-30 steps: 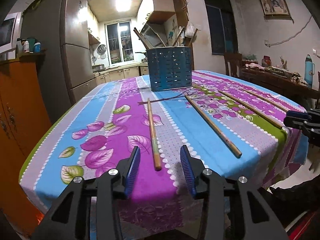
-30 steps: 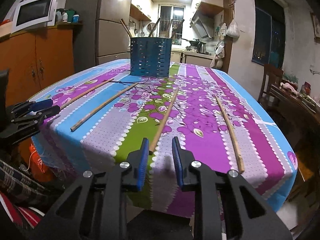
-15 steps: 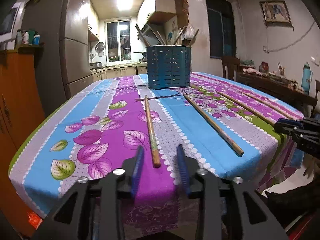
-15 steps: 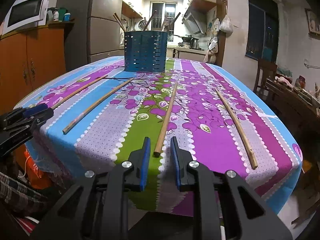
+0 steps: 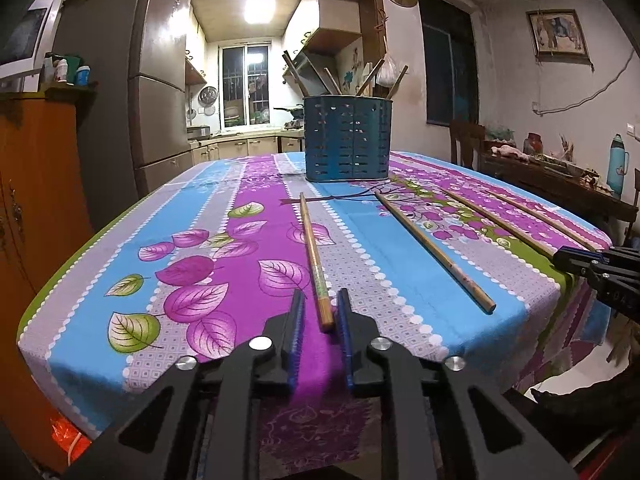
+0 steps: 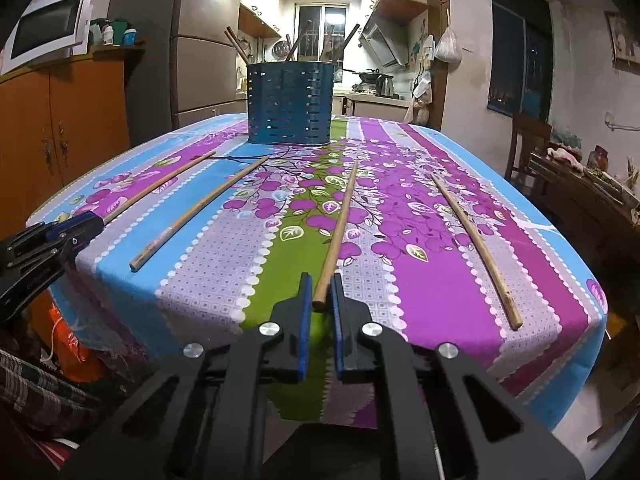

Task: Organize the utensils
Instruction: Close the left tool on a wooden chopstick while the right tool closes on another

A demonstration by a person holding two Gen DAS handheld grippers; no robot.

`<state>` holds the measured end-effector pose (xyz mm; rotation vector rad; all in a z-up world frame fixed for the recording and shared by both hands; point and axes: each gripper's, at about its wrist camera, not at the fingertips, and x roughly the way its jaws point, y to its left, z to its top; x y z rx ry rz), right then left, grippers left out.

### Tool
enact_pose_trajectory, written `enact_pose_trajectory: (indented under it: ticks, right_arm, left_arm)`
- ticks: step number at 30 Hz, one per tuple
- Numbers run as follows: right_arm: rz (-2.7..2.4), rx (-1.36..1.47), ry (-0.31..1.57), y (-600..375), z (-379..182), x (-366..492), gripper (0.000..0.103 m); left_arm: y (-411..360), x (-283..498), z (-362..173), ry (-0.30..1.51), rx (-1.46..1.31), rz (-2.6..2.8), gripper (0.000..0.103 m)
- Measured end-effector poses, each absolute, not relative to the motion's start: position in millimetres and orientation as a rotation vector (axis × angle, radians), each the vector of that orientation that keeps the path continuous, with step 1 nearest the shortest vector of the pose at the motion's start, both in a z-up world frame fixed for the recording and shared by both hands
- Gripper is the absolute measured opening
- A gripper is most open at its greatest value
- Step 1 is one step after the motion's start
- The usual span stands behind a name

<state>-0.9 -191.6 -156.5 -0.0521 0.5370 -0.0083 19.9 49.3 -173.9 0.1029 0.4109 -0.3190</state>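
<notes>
Several wooden chopsticks lie lengthwise on the flowered tablecloth. A blue perforated utensil holder with several chopsticks in it stands at the far end; it also shows in the right wrist view. My left gripper straddles the near end of the leftmost chopstick, jaws narrowed around it with small gaps. My right gripper straddles the near end of another chopstick, jaws almost touching it.
Another chopstick lies right of the left gripper, one more right of the right gripper. The table's front edge is just under both grippers. An orange cabinet stands left, a chair and sideboard right.
Both grippers have moved forward and down onto the near ends of their chopsticks. Both sets of jaws have narrowed from wide open to nearly closed around the sticks.
</notes>
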Motion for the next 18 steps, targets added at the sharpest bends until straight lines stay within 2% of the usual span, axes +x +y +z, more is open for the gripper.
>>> enact_pose_trajectory:
  ticks: [7, 11, 18]
  right_arm:
    - [0.006, -0.02, 0.531, -196, -157, -2, 0.008]
    - [0.017, -0.002, 0.528, -198, -157, -3, 0.007]
    - [0.023, 0.015, 0.51, -204, -152, -7, 0.006]
  left_arm:
    - [49, 22, -173, 0.41, 0.108, -0.305, 0.015]
    - [45, 23, -172, 0.422, 0.119, -0.293, 0.009]
    - [44, 28, -166, 0.473, 0.097, -0.279, 0.008]
